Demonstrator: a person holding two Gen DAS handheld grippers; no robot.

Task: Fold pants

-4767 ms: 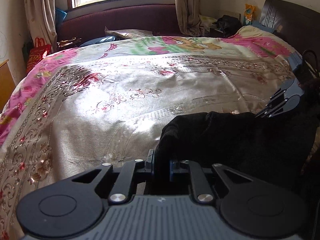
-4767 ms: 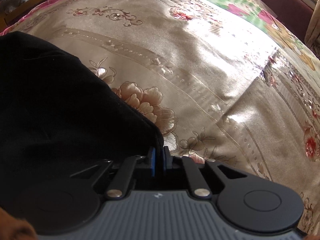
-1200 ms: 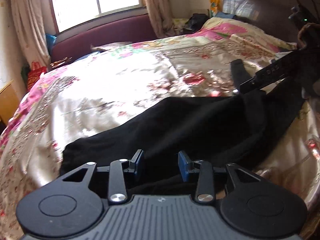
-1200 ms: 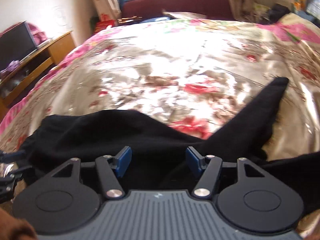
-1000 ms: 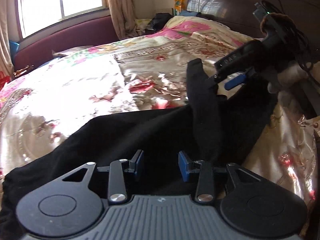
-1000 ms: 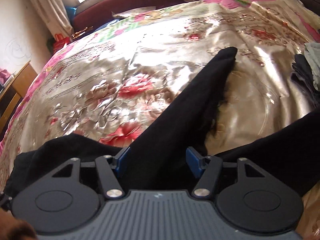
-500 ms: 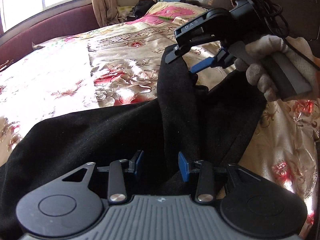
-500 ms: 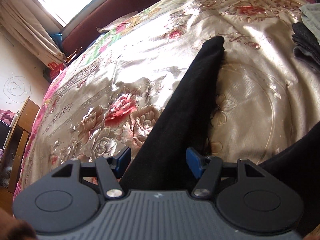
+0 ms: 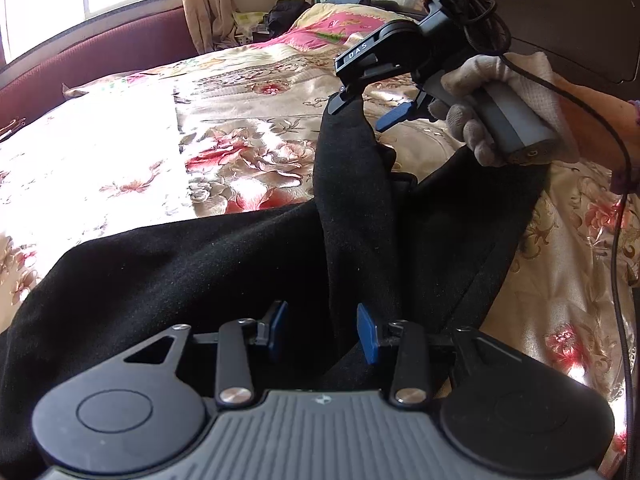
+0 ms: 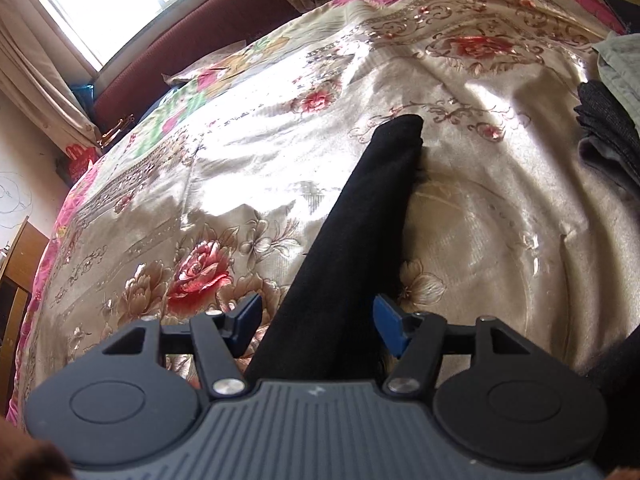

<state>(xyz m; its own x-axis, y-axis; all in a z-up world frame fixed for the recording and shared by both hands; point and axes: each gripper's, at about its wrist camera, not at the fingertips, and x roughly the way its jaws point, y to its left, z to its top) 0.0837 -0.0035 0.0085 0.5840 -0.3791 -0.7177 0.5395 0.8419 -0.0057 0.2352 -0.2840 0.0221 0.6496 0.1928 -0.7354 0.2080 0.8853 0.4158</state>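
The black pants (image 9: pixel 192 276) lie spread on the flowered bedspread (image 9: pixel 132 148). One narrow leg (image 9: pixel 352 184) runs from my left gripper up towards my right gripper. My left gripper (image 9: pixel 322 334) is open, its blue pads apart just over the black cloth. My right gripper (image 9: pixel 370 114) shows in the left wrist view, held by a gloved hand, open above the leg's far end. In the right wrist view the right gripper (image 10: pixel 318 328) is open with the leg (image 10: pixel 360 224) lying between its pads and stretching away.
The dark headboard (image 9: pixel 560 12) stands at the right. Folded grey and dark clothes (image 10: pixel 612 128) lie at the right edge of the bed. A maroon bench (image 10: pixel 224 28) and window are beyond the bed. A wooden cabinet (image 10: pixel 16 264) stands at the left. A black cable (image 9: pixel 620 200) hangs from the right gripper.
Both grippers let go of the pants and are open. The left gripper swung right towards the headboard. The right gripper moved closer along the narrow leg and tilted down.
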